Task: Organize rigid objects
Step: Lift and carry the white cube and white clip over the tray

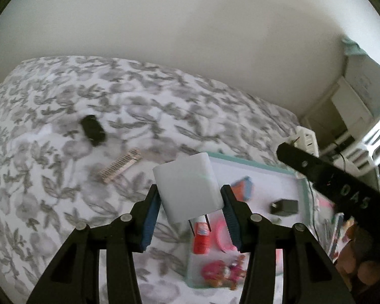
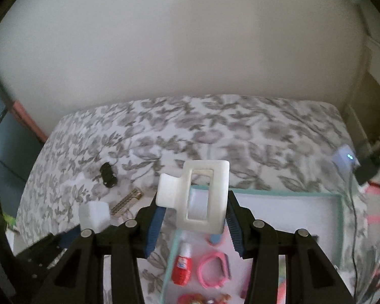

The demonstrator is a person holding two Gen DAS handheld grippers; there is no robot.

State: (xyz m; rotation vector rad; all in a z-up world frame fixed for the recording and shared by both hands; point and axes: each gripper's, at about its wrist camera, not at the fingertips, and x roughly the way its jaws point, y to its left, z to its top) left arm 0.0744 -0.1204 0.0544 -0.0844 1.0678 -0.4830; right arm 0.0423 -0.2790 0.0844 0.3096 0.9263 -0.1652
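The fingers (image 1: 152, 210) of the left gripper (image 1: 190, 215) pinch a white plug adapter (image 1: 187, 187) from both sides, its two metal prongs pointing down toward the camera, held above the near-left edge of a shallow white tray with a teal rim (image 1: 250, 164). The right gripper (image 2: 192, 217) pinches a white hair claw clip (image 2: 202, 197) between its blue pads, held above the far-left corner of the same tray. In the tray lie a red and white bottle (image 2: 182, 268), a pink band (image 2: 212, 268) and a black charger (image 1: 285, 206). To the left, on the grey floral bedspread (image 1: 63, 177), rest a small black object (image 1: 93, 129) and a tan comb (image 1: 120, 166), near each other but apart.
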